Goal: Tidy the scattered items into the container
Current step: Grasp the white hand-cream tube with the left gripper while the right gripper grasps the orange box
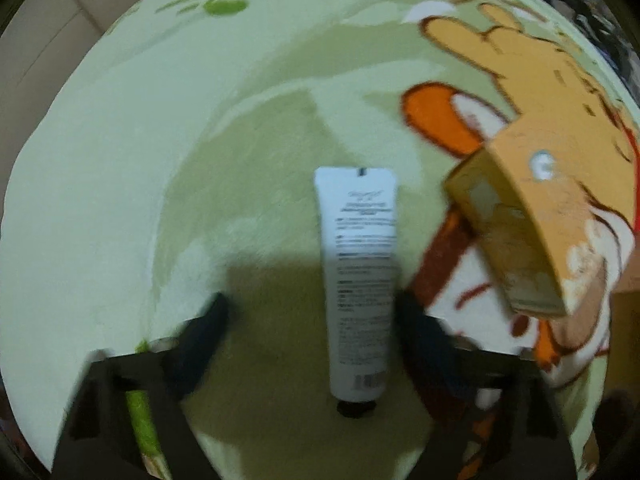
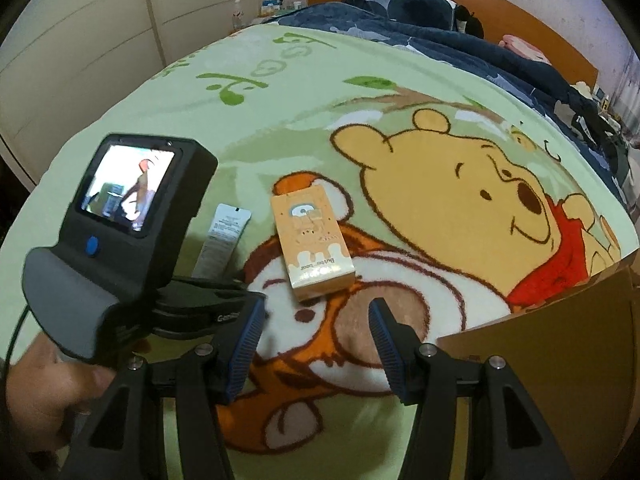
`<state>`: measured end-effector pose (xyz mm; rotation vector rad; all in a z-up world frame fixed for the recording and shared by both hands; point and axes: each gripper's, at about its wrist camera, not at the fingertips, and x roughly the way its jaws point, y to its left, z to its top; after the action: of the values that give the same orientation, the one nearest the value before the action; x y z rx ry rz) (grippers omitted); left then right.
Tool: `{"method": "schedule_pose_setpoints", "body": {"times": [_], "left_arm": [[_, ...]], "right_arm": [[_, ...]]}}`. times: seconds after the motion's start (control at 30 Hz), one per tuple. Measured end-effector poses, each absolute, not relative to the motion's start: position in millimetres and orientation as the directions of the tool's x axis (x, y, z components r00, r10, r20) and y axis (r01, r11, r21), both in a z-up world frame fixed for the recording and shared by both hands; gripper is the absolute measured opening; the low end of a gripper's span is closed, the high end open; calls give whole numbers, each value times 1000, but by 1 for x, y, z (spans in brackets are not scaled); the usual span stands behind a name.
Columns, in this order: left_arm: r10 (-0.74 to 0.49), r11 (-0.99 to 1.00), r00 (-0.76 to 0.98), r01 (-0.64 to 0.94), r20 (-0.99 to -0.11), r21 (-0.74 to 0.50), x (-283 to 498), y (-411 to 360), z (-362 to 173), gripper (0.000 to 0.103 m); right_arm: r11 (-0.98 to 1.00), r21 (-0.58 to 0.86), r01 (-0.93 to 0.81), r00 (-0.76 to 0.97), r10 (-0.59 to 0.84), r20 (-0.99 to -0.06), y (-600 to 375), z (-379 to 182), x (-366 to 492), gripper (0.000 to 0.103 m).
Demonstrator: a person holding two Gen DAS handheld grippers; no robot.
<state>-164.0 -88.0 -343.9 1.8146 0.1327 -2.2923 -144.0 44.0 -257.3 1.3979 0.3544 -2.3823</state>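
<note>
**Left gripper over the tube, right gripper short of the box**

The left gripper [image 1: 308, 312] points steeply down at the bed with the white tube [image 1: 358, 280] lying between its fingers. The right-hand finger sits against the tube's edge; the left-hand finger stands clear of it, with bare blanket between. The picture is blurred, but the tube is not clamped: the jaws are parted and nothing is held. The tube lies flat on the green cartoon blanket [image 1: 160, 140], dark cap toward the gripper, crimped end away.

The right gripper [image 2: 316, 340] hovers with its blue-padded fingers [image 2: 248, 344] apart and nothing between them. The orange box [image 2: 312, 240] lies flat on the blanket just beyond the fingertips, near the tube but not touching it.

At the lower right edge of the right wrist view stands a brown cardboard wall [image 2: 540, 360], most likely the container; its inside is not visible.

In my judgement the step in hand is the pickup of the tube. To do it well, the left gripper should be centred so both pads meet the tube's sides evenly, low enough to catch the body, not skim its top. The soft blanket will yield, so a firm squeeze before lifting is advisable. The box is best taken across its narrow width.
</note>
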Motion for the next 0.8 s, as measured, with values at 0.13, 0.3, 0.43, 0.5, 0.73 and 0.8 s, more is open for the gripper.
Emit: {"method": "schedule_pose_setpoints", "body": {"times": [0.13,0.3,0.43,0.5,0.73,0.8], "left_arm": [[-54,-983,-248,182,-967,8,-157,-94,-331,28],[-143,-966,-224,243,-964,87,-141,-130,-324,28],[-208,-940,-181,307,-961,146,-133,-161,-328,28],[-203,-935,-163,325,-966,142,-131,-169,-333,28],[-228,-939,-167,299,-959,171,-129,-158,-337,28],[-224,-940,-164,296,-961,169,-130,-157,-338,28]], "right_arm": [[-909,-36,416,-452,-172,-875,45,-258,-148,55],[-901,-47,432,-471,-181,-863,37,-259,-159,55],[-866,-62,496,-467,-206,-860,19,-267,-174,56],[-836,-86,543,-456,-207,-866,7,-276,-181,65],[-819,-143,556,-420,-128,-899,-6,-310,-217,82],[-844,-129,521,-383,-96,-919,1,-320,-230,86]]}}
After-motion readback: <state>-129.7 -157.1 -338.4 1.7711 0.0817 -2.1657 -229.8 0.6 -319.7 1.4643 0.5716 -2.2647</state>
